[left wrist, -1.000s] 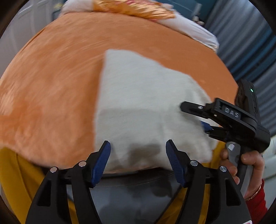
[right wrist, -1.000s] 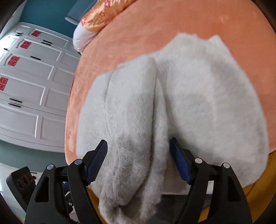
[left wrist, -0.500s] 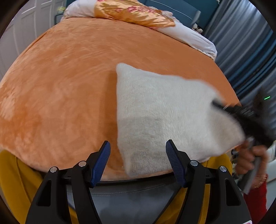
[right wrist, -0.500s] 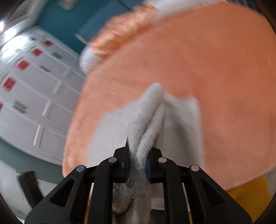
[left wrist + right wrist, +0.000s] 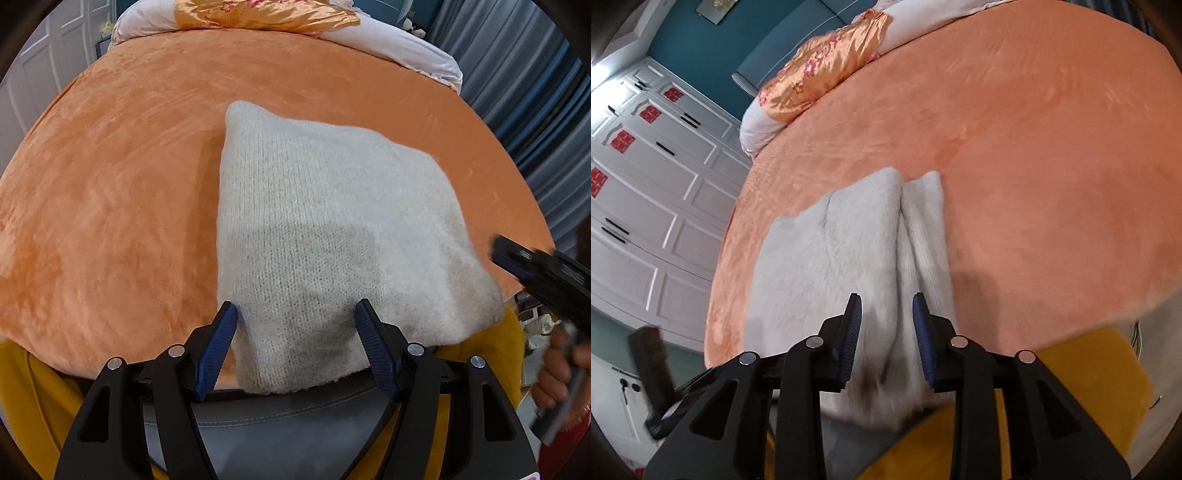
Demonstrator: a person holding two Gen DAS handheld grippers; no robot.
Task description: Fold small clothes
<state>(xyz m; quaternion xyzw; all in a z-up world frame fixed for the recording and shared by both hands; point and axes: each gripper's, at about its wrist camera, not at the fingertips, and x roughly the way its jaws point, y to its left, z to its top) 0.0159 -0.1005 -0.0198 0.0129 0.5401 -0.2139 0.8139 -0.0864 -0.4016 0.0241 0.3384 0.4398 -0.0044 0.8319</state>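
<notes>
A folded white knitted garment (image 5: 332, 229) lies on the orange bedspread (image 5: 110, 184) near the bed's front edge. My left gripper (image 5: 295, 343) is open, its blue pads either side of the garment's near edge, holding nothing. In the right wrist view the garment (image 5: 857, 243) shows as a stack with a crease down its middle. My right gripper (image 5: 886, 332) is partly open over that crease, jaws apart with cloth between them, not clamped. It also shows at the right of the left wrist view (image 5: 546, 273), blurred, beside the garment's right corner.
A gold satin pillow (image 5: 266, 14) and white bedding (image 5: 399, 44) lie at the head of the bed. White wardrobe doors (image 5: 646, 184) stand to the left. Blue-grey curtains (image 5: 535, 92) hang on the right. A yellow sheet (image 5: 1089, 369) hangs at the front edge.
My right gripper was shut on the garment's folded edge half a second ago; its jaws have now opened and it has drawn back. The garment has settled flat. My left gripper stays open.
</notes>
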